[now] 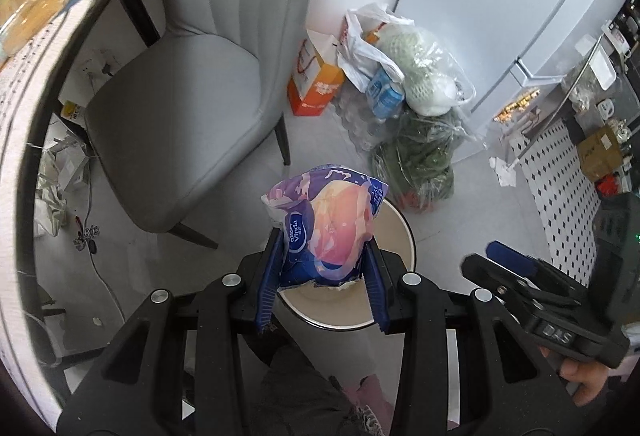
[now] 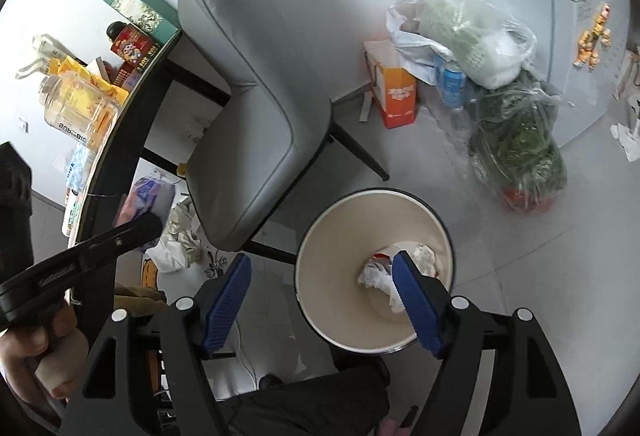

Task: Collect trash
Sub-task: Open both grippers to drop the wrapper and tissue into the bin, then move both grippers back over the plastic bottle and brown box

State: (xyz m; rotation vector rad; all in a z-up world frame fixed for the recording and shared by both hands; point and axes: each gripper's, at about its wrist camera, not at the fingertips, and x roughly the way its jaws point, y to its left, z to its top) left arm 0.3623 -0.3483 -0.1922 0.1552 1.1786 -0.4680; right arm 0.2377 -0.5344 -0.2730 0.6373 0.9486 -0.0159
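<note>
1. Nearest the lens in the left wrist view, the left gripper [image 1: 323, 278] has its blue-padded jaws clenched on a tissue pack wrapper [image 1: 326, 224], a purple and peach plastic film printed with the Vinda name.
2. The wrapper is held by its lower end and stands up out of the jaws, hanging in the air above the near rim of the trash bin [image 1: 394, 236], not yet inside it.
3. The right gripper [image 2: 322, 300] holds nothing: its jaws are spread wide, one pad over the floor beside the bin [image 2: 374, 270] and the other over the bin's mouth.
4. Crumpled white paper [image 2: 394, 270] already lies at the bottom of the cream-coloured bin, so some trash seems collected.
5. Handling, as a judgement: the wrapper looks very light, soft and crinkly, with slick film that could slide between smooth pads. It seems puffed up, with something white, perhaps tissue, showing at the torn bottom edge.
6. The present hold across the bunched lower part looks sound, since gathered film gives the pads more to bite on than a single flat layer would.
7. Being so light, it may drift or catch on the rim when let go; bringing it squarely over the opening first would probably help.
8. A grey chair [image 1: 192, 87] stands just beside the bin, by a desk [image 2: 120, 151] carrying boxes and jars; more crumpled bags [image 2: 178, 242] lie on the floor beneath.
</note>
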